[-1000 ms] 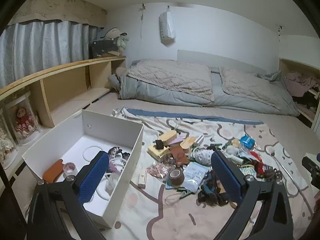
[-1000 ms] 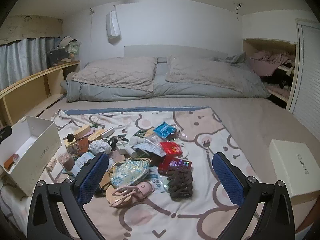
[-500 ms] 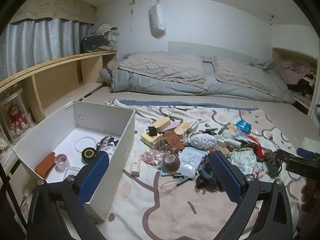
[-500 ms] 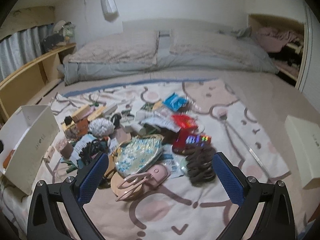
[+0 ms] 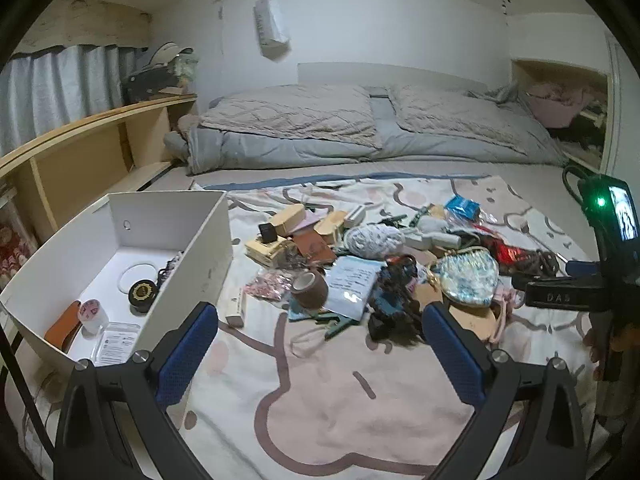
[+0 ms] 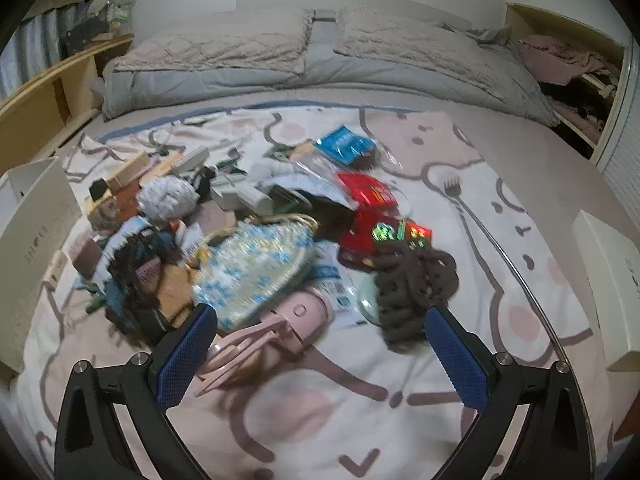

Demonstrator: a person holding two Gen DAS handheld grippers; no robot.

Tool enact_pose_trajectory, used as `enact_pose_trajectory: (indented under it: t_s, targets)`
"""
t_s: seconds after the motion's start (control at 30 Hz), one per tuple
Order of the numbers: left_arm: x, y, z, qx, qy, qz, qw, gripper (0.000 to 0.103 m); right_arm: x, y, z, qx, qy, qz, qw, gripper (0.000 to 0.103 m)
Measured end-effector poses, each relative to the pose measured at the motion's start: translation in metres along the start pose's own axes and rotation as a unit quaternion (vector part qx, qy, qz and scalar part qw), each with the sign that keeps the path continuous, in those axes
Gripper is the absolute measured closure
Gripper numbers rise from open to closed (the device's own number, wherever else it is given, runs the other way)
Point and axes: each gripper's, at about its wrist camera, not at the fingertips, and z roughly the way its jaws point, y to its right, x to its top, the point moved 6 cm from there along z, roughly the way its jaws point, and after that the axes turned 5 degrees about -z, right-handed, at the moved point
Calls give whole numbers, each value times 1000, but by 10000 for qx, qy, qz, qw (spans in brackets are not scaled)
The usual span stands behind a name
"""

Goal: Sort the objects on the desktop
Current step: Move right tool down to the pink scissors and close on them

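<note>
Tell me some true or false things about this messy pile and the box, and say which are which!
1. The white box is empty. False: it holds a black round tin, a white ring, a small clear cup with a pink top and more.
2. Both grippers are open and hold nothing. True: the left gripper and right gripper each show a wide empty gap.
3. The brown tape roll lies on the blanket, outside the box. True.
4. The blue packet lies at the near edge of the pile, right by the right gripper. False: it lies at the far side, toward the pillows.
5. The pink handheld fan lies beside the right gripper's left finger. True.
</note>
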Motion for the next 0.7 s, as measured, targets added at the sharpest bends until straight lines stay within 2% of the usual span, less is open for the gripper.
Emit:
enact_pose_trajectory:
  t_s: [0.43,0.5,0.57,0.7]
  targets:
    - [-12,13,3,-164,-200,87,9996,0,-50,35,14,-117,-760,156,9969,0]
    - [-12,12,4,-152,-211,65,9996,0,-51,35,7,107,-692,194,9974,0]
    - [-13,11,4,-162,-206,37,9996,0,-43,36,-4,363,-433,298,9980,0]
    - [-14,10,7,-244,-276,-54,9993,0,-24,40,-4,549,-111,685,9961,0]
